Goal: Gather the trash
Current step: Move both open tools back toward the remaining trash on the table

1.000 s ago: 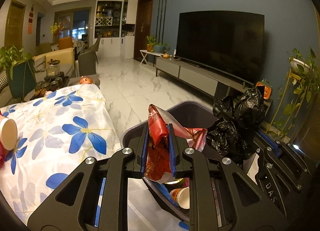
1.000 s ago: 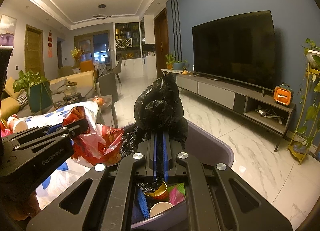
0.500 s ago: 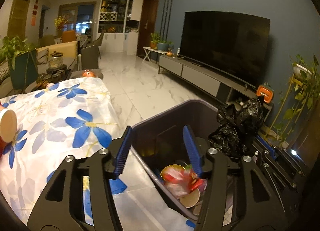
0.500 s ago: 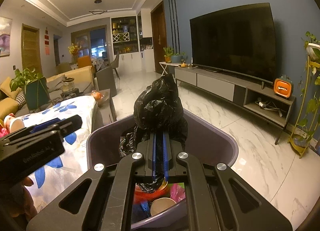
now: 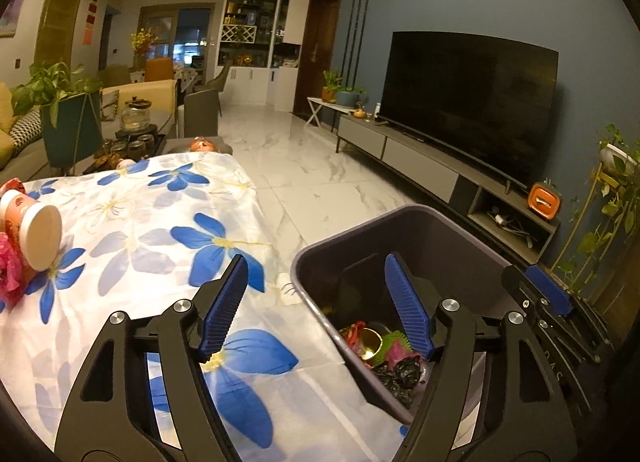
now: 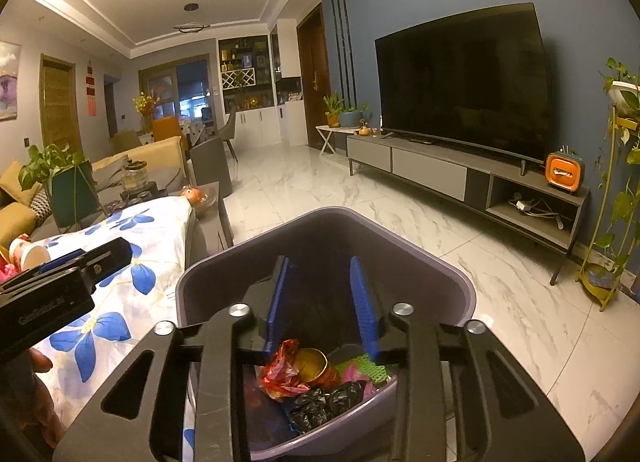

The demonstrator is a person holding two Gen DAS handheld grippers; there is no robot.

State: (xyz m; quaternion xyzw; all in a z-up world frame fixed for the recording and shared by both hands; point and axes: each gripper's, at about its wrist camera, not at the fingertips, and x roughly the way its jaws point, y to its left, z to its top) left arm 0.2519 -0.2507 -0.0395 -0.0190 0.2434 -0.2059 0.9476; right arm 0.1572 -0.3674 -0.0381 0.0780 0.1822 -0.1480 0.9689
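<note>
Trash bin (image 6: 404, 246), purple, stands on the floor just beside the flowered surface (image 5: 132, 222); inside it lie a red wrapper (image 6: 280, 370), a gold cup (image 6: 312, 366) and a crumpled black bag (image 6: 324, 402). Left claw (image 5: 316, 302) spread wide, empty, over the bin's near rim. Right claw (image 6: 320, 302) released, empty, above the bin. Left to collect, by my reading: a paper cup (image 5: 36, 230) and pink scrap (image 5: 8, 274) at the surface's far-from-bin edge.

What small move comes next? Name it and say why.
Probably swing the left gripper left toward the paper cup lying on its side on the floral tablecloth. Both grippers are open and empty, the bin already holds the bags, and that cup is the nearest trash in view.
</note>
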